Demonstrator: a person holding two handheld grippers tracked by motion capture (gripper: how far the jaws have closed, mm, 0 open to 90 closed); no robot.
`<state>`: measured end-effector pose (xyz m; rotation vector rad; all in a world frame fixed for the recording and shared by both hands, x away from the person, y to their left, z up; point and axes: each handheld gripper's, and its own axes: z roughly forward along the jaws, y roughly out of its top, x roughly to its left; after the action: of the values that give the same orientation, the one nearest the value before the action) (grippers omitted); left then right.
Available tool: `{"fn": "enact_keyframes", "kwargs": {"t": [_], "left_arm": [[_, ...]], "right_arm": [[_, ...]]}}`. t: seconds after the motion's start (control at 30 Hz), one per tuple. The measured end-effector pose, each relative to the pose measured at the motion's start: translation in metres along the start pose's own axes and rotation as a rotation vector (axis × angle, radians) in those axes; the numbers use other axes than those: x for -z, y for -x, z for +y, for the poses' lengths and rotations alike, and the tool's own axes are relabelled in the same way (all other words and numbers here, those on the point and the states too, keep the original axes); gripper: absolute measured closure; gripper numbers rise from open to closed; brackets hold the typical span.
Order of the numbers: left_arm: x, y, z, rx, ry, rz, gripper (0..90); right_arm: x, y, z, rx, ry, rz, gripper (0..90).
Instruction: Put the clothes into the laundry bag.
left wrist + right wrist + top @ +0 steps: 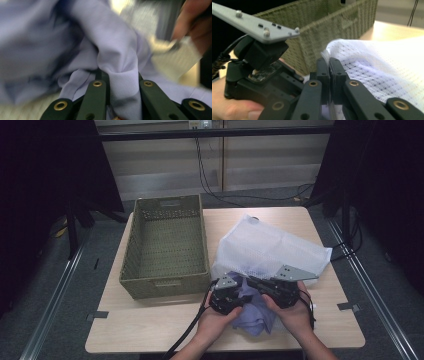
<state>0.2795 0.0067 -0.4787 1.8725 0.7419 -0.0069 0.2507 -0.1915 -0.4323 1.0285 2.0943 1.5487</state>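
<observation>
Tongs are seen at the near edge of the worktop [150, 320], one pair in each hand. The left tongs [120, 75] are closed on a fold of lavender cloth [117, 57], which bulges out between the two black jaws and drapes over them. The right tongs [329, 72] are pressed fully together, with the hem of a white mesh bag [372, 65] pinched between the flat jaw faces.

The cloth is smooth and soft, gathered into loose rounded folds; in the high view it is seen as a crumpled lavender heap [256, 312] lying between the two hands and partly under the near edge of the mesh bag [270, 247]. The bag is thin and finely perforated, with rows of small holes, and is spread in a rumpled, roughly four-sided sheet over the right half of the worktop.

The holes in the mesh and the thicker seam at its edge are made out in the right gripper view, where the left tongs [262, 72] and their grey three-cornered plate are also seen just beside it, held in a hand [229, 105]. The left gripper view is blurred.

A rectangular woven basket [165, 287] of olive-green wicker stands on the left half of the pale wooden worktop, just beside the bag.
</observation>
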Motion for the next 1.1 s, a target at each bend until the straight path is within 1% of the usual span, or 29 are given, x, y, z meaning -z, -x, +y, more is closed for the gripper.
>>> {"fn": "enact_keyframes", "kwargs": {"t": [0.03,0.07,0.13,0.17,0.2,0.23,0.27,0.33,0.4,0.43,0.5,0.53,0.57,0.63,0.67,0.7,0.77,0.8,0.83,0.87,0.9,0.93,0.97,1.0,1.03,1.07,1.1], "left_arm": [[0.002,0.001,0.003,0.010,0.038,-0.003,81.9],[0.004,0.001,0.006,0.027,0.088,-0.007,81.9],[0.007,0.001,0.010,0.049,0.176,0.026,81.4],[0.006,0.002,0.011,0.055,0.187,0.076,80.7],[0.001,0.001,0.011,0.051,0.181,0.117,79.0],[-0.006,-0.002,0.010,0.052,0.140,0.150,75.3],[-0.015,-0.007,0.006,0.068,0.077,0.146,69.1],[-0.020,-0.013,0.000,0.094,0.036,0.119,53.8],[-0.015,-0.013,-0.003,0.070,0.029,0.101,39.3],[-0.011,-0.011,-0.004,0.062,0.031,0.091,35.1],[-0.003,-0.007,-0.004,0.025,0.003,0.085,23.9],[0.000,-0.006,-0.005,0.013,-0.013,0.089,19.8],[0.004,-0.005,-0.006,0.004,-0.033,0.084,16.8],[0.006,-0.004,-0.010,0.002,-0.071,0.072,14.4],[0.004,-0.003,-0.013,-0.017,-0.107,0.086,13.6],[0.002,-0.002,-0.015,-0.024,-0.129,0.104,13.8],[-0.006,-0.004,-0.018,-0.010,-0.185,0.158,17.2],[-0.009,-0.005,-0.020,0.001,-0.178,0.171,22.3],[-0.011,-0.006,-0.020,-0.006,-0.179,0.186,28.8],[-0.013,-0.005,-0.020,-0.001,-0.181,0.195,35.6],[-0.014,-0.005,-0.019,-0.003,-0.178,0.193,46.4],[-0.014,-0.004,-0.017,-0.008,-0.171,0.190,54.9],[-0.013,-0.003,-0.014,-0.009,-0.159,0.191,67.1],[-0.012,-0.003,-0.011,-0.007,-0.146,0.184,73.7],[-0.010,-0.001,-0.007,-0.004,-0.113,0.182,78.3],[-0.009,0.002,-0.003,-0.010,-0.077,0.169,79.4],[-0.006,0.005,0.000,-0.036,-0.041,0.161,79.9]], "right_arm": [[0.003,-0.003,0.003,0.008,0.013,0.002,87.5],[0.005,-0.005,0.005,0.011,0.021,0.000,87.6],[0.009,-0.009,0.008,0.020,0.043,0.009,87.6],[0.010,-0.011,0.009,0.027,0.045,0.015,87.6],[0.011,-0.012,0.009,0.031,0.044,0.023,87.6],[0.011,-0.013,0.009,0.035,0.036,0.022,87.6],[0.009,-0.012,0.007,0.038,0.028,0.027,87.6],[0.007,-0.008,0.001,0.029,0.008,0.019,87.6],[0.006,0.002,-0.006,-0.002,-0.007,0.003,87.7],[0.007,0.005,-0.008,-0.012,-0.009,-0.002,87.7],[0.009,0.014,-0.012,-0.044,-0.011,-0.010,87.7],[0.010,0.018,-0.012,-0.059,-0.005,-0.019,87.7],[0.011,0.021,-0.013,-0.074,0.000,-0.017,87.7],[0.011,0.024,-0.012,-0.087,0.011,-0.020,87.7],[0.011,0.023,-0.012,-0.086,0.007,-0.019,87.7],[0.010,0.022,-0.011,-0.083,0.008,-0.012,87.6],[0.007,0.019,-0.011,-0.070,-0.005,-0.005,87.6],[0.005,0.018,-0.010,-0.065,-0.009,0.001,87.6],[0.003,0.015,-0.010,-0.060,-0.016,0.006,87.6],[0.002,0.013,-0.010,-0.057,-0.020,0.015,87.6],[0.000,0.011,-0.010,-0.050,-0.025,0.019,87.6],[-0.001,0.009,-0.010,-0.042,-0.026,0.028,87.6],[-0.002,0.008,-0.010,-0.040,-0.029,0.033,87.6],[-0.003,0.007,-0.009,-0.036,-0.030,0.042,87.6],[-0.003,0.006,-0.009,-0.034,-0.029,0.041,87.6],[-0.003,0.006,-0.009,-0.029,-0.022,0.042,87.6],[-0.002,0.005,-0.008,-0.030,-0.015,0.041,87.6]]}}
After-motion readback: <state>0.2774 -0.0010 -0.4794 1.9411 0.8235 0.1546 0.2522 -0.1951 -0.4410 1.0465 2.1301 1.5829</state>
